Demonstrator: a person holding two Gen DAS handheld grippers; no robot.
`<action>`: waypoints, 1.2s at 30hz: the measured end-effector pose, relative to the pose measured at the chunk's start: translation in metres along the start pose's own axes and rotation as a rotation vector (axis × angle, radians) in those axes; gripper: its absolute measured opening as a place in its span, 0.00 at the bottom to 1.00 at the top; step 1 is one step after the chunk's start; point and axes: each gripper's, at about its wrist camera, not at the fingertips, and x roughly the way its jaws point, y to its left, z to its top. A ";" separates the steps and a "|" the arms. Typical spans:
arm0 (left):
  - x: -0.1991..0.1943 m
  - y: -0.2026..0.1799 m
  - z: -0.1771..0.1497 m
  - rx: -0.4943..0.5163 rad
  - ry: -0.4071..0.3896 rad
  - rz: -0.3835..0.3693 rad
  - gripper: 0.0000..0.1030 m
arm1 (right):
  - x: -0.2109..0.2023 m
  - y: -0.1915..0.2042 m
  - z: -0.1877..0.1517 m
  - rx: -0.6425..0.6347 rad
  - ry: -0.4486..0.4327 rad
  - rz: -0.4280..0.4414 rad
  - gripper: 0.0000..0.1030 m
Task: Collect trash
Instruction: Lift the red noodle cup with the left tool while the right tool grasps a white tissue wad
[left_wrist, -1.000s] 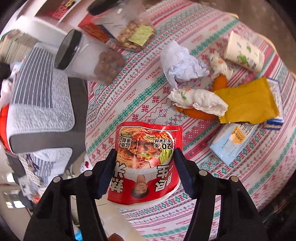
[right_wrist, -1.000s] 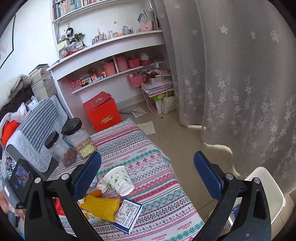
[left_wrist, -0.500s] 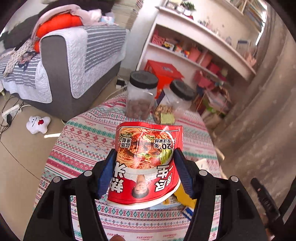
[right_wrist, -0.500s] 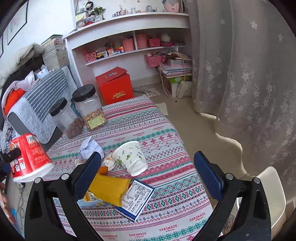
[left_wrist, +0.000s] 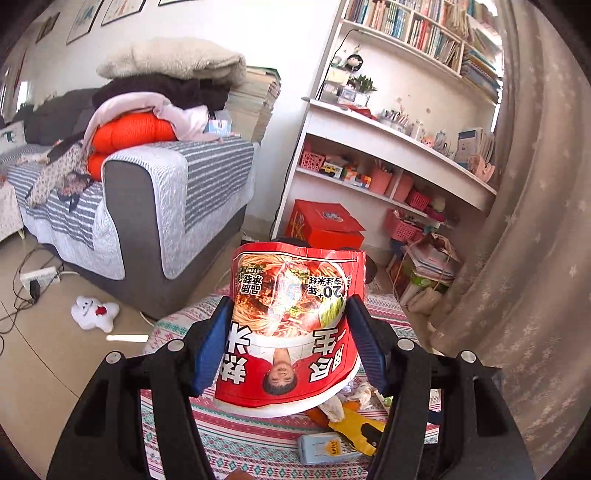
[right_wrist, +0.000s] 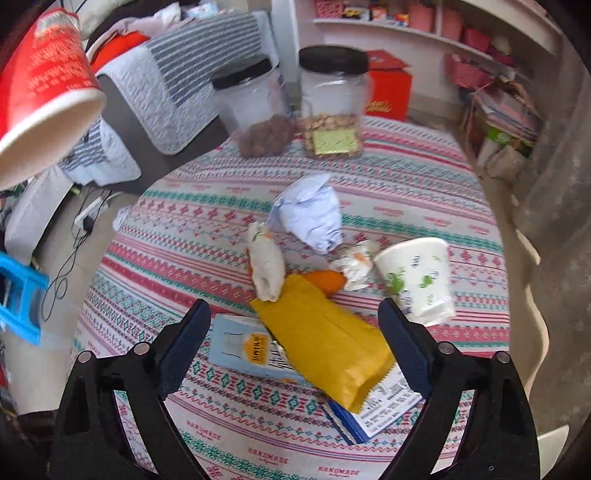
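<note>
The noodle cup (left_wrist: 291, 332), clenched in the left gripper (left_wrist: 288, 343), has been raised off the table (right_wrist: 207, 236); the right gripper (right_wrist: 293, 350), spread wide, is now lowered over the yellow bag (right_wrist: 325, 343) between its fingers.

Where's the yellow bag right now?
In the right wrist view, the yellow bag lies on the tablecloth between the open right gripper's fingers, overlapping the blue carton.

left wrist: level, faces shelves (left_wrist: 388, 147) | right wrist: tilted down, near table (right_wrist: 229, 229) | shared: noodle cup (left_wrist: 291, 325)
</note>
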 end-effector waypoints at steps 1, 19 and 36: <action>-0.003 0.004 0.003 0.004 -0.010 0.005 0.60 | 0.011 0.006 0.005 -0.007 0.031 0.012 0.78; 0.022 0.025 -0.002 -0.036 0.068 0.024 0.60 | 0.090 0.023 0.034 0.050 0.137 0.067 0.26; 0.017 0.005 -0.012 -0.043 0.051 -0.006 0.60 | -0.075 0.005 0.018 0.149 -0.329 0.004 0.26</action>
